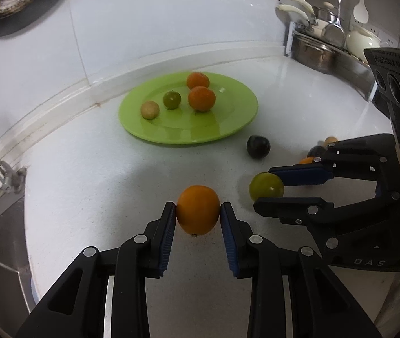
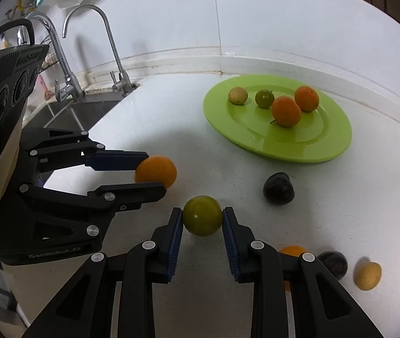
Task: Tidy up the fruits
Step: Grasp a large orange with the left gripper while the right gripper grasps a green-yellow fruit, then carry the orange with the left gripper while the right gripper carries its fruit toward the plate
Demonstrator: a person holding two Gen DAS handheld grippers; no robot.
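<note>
Left wrist view, left gripper (image 1: 198, 211) pinching orange (image 1: 198, 209), green plate (image 1: 236, 126) rim ahead (bare counter (image 1: 87, 174) between) — right gripper (image 2: 202, 219) clamping green fruit (image 2: 202, 215).

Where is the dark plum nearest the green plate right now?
The dark plum lies on the counter just off the green plate, ahead and right of the right claw.

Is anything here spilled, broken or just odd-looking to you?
Nothing spilled or broken. The only untidy part: several fruits sit loose on the counter rather than the green plate, including a dark plum, another dark fruit and a yellowish one.
</note>
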